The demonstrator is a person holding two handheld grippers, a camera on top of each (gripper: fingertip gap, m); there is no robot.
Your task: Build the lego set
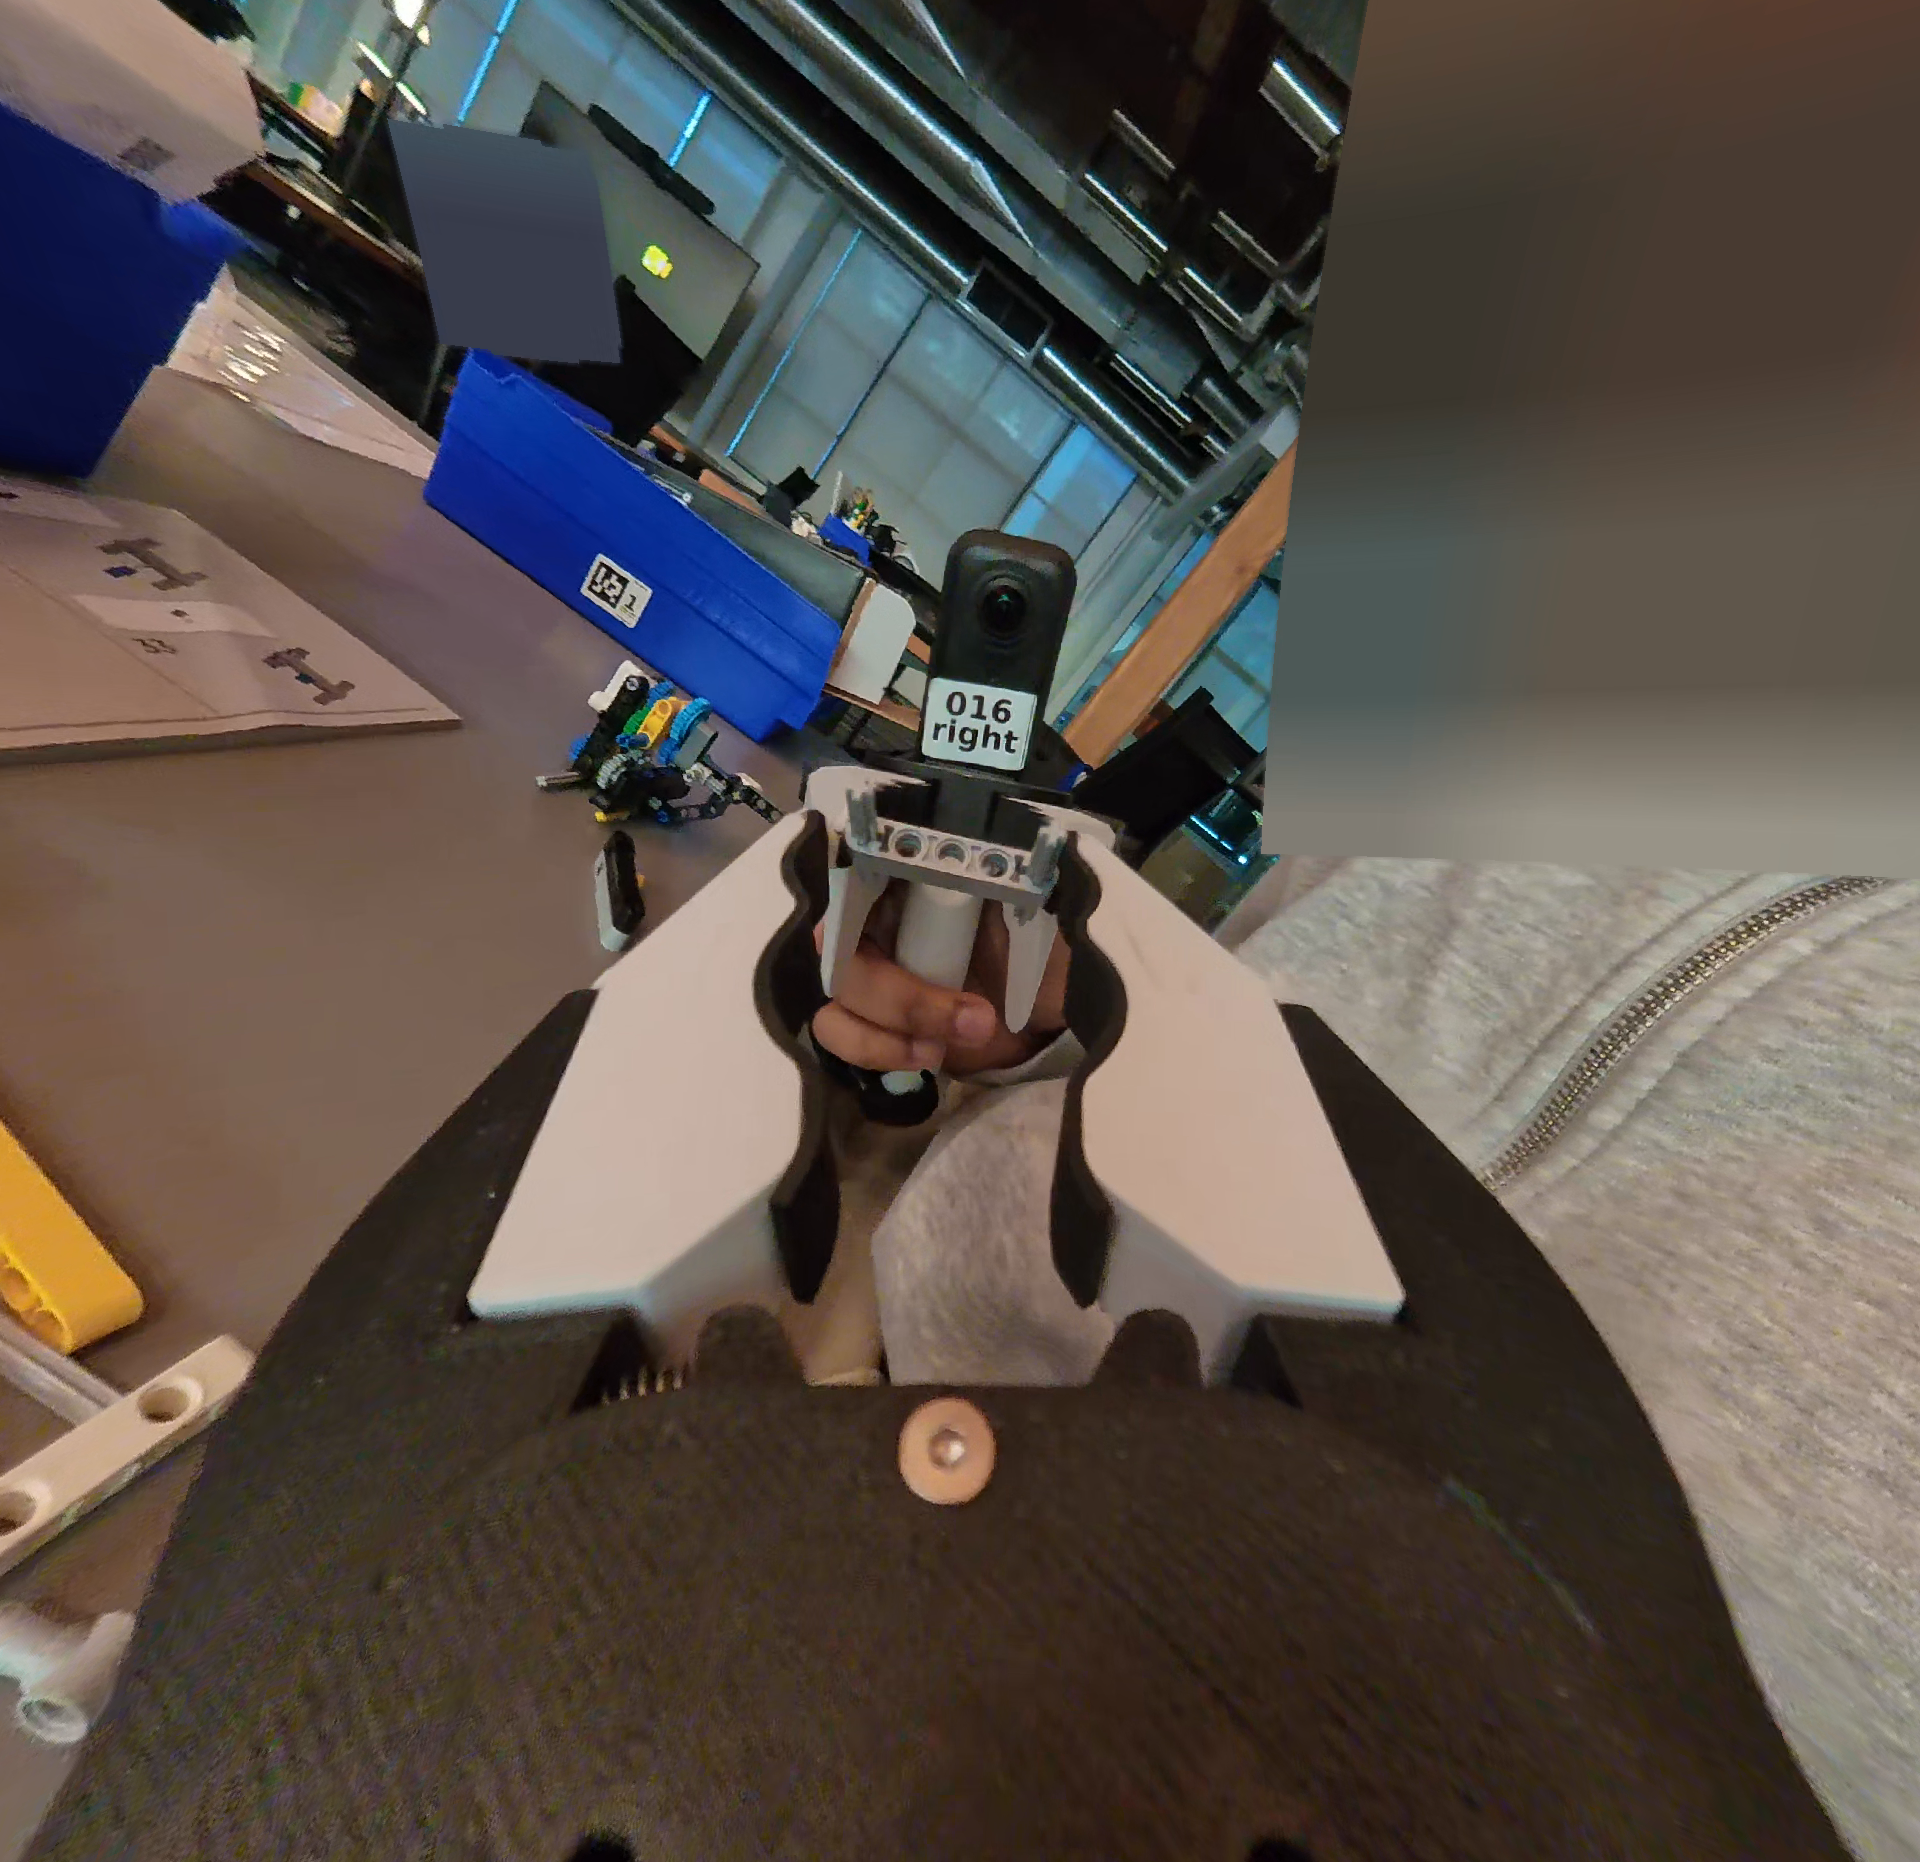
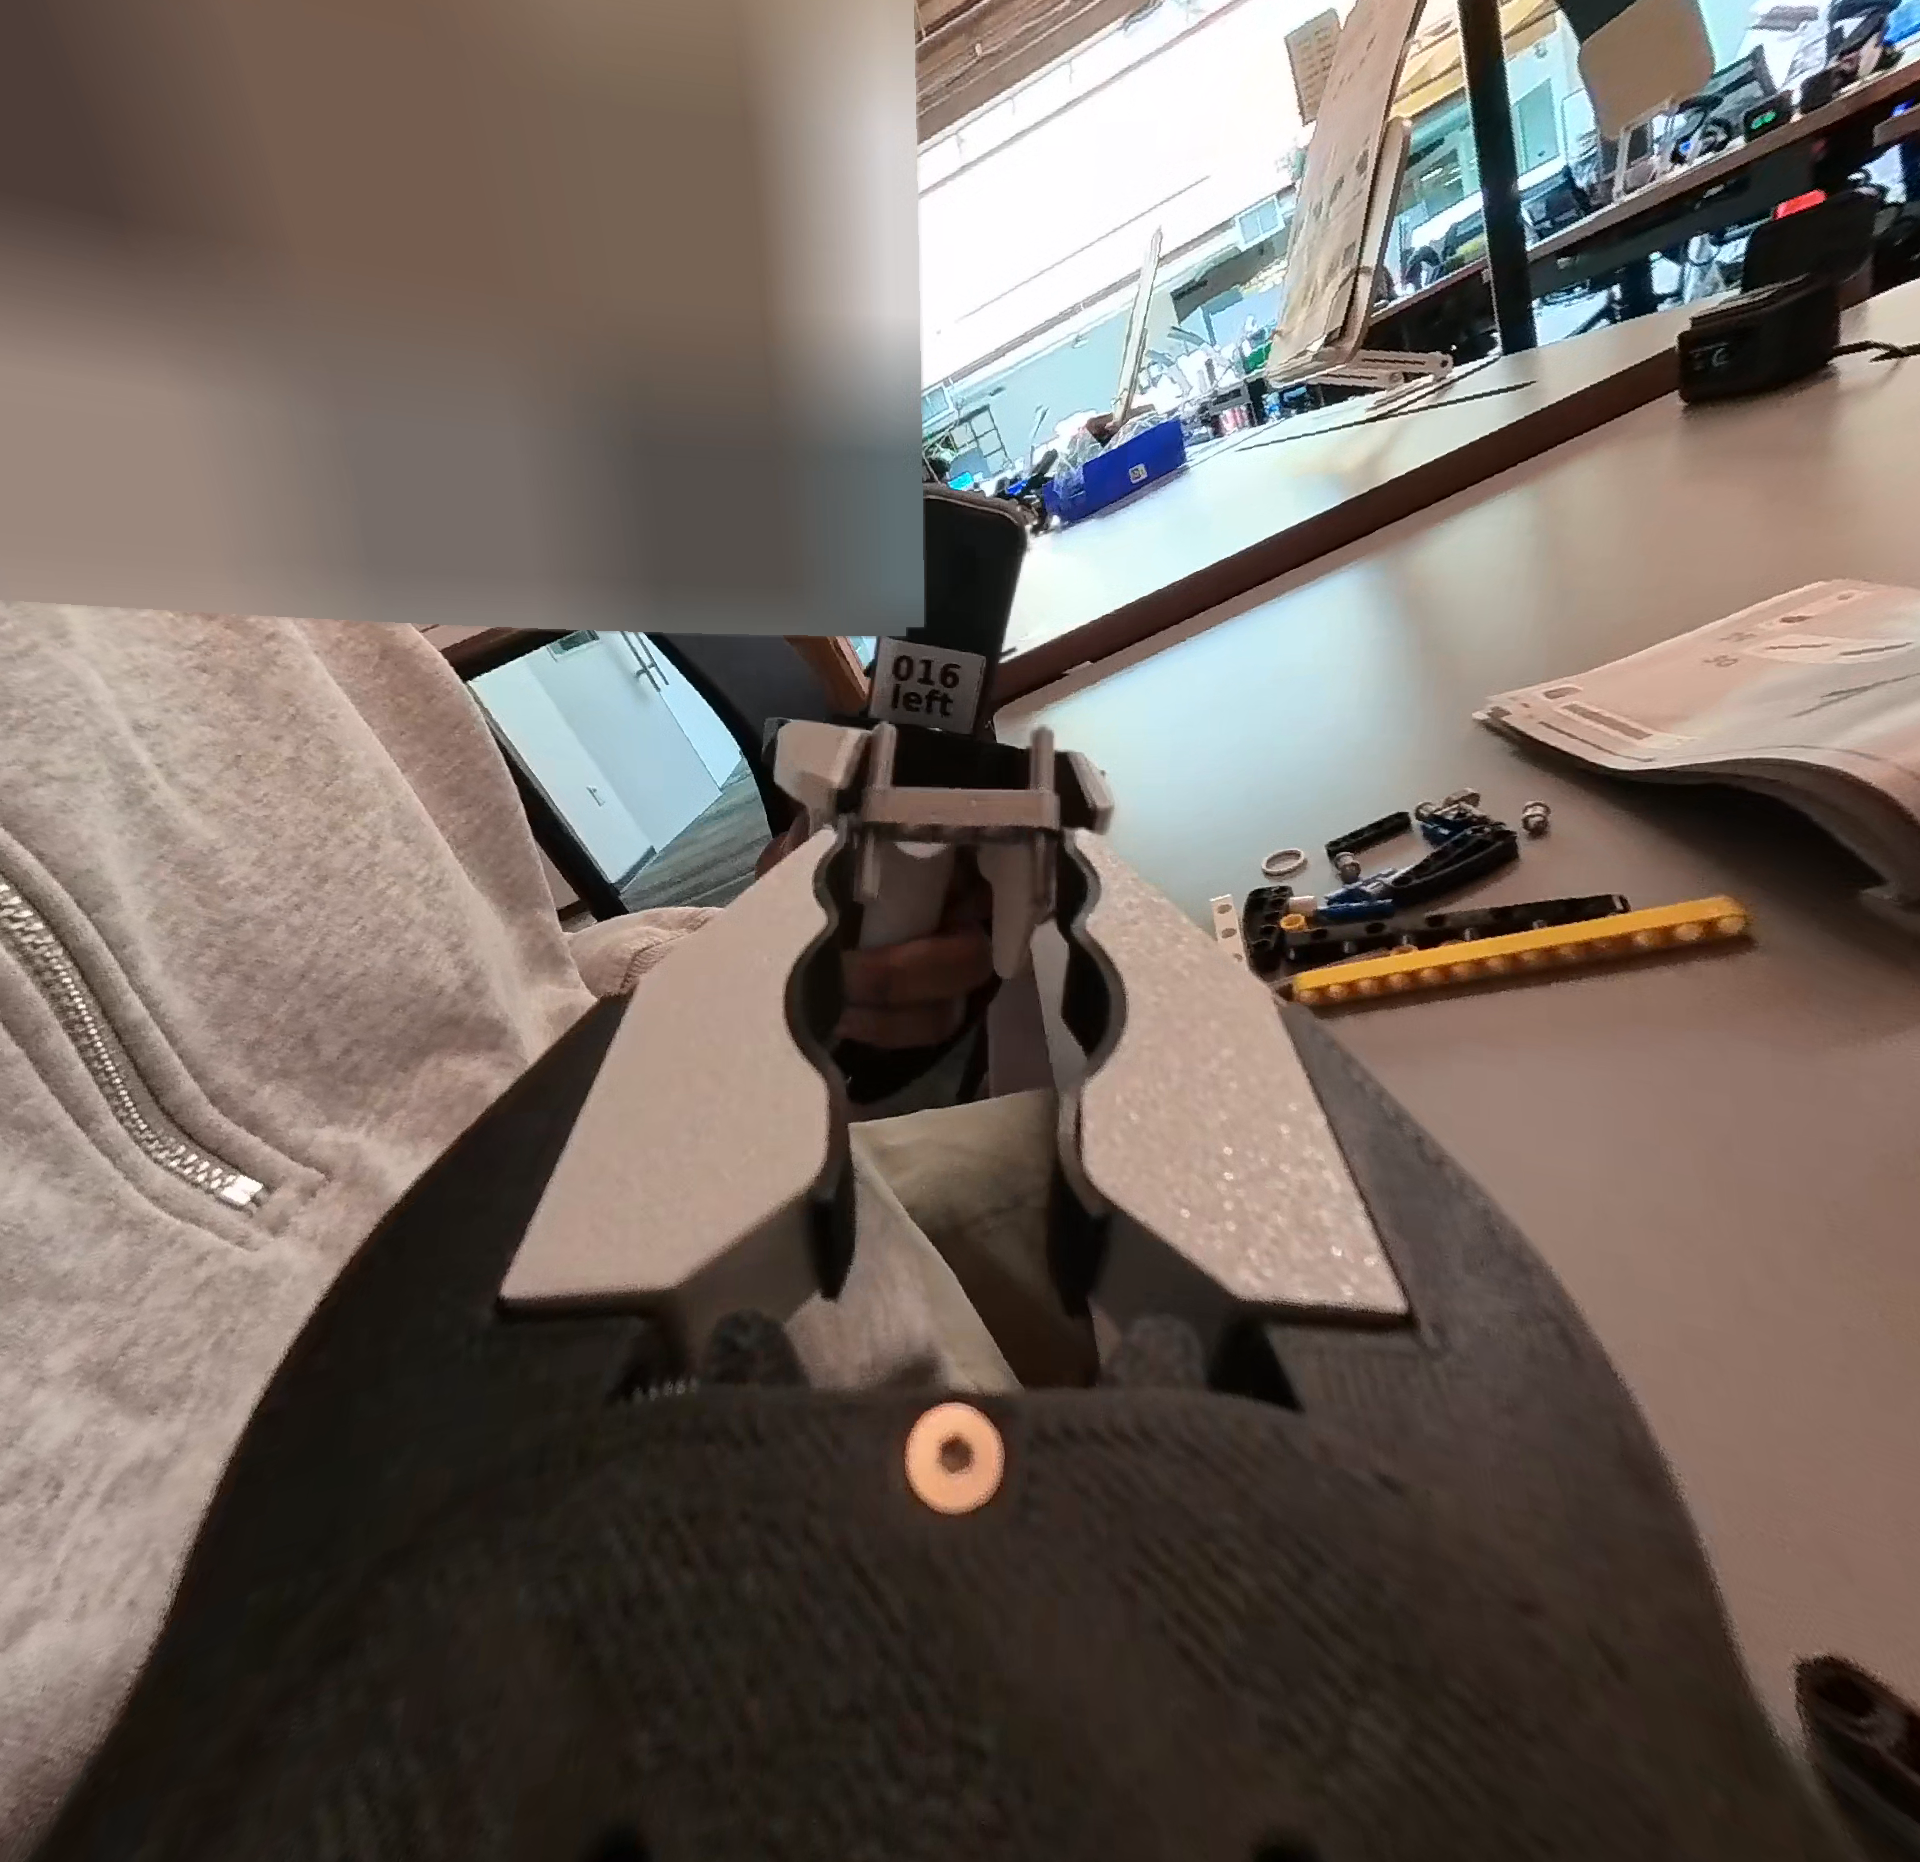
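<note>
My two grippers point at each other above the person's lap, and a grey lego frame piece (image 1: 951, 856) with three holes sits between them. My left gripper (image 1: 948, 844) has its fingertips closed against the sides of this piece. In the right wrist view the same grey piece (image 2: 956, 817) is clamped between the tips of my right gripper (image 2: 954, 830). In each view the other gripper, with its camera and a hand on its handle, shows right behind the piece.
On the grey table are a partly built lego assembly (image 1: 649, 747), a small black and white part (image 1: 620, 893), a blue bin (image 1: 634, 565), an instruction booklet (image 1: 177, 617), a long yellow beam (image 2: 1517, 950) and loose black parts (image 2: 1392, 877). The person's grey zipped jacket (image 2: 208, 981) is close by. My left and right fingertips are right by each other.
</note>
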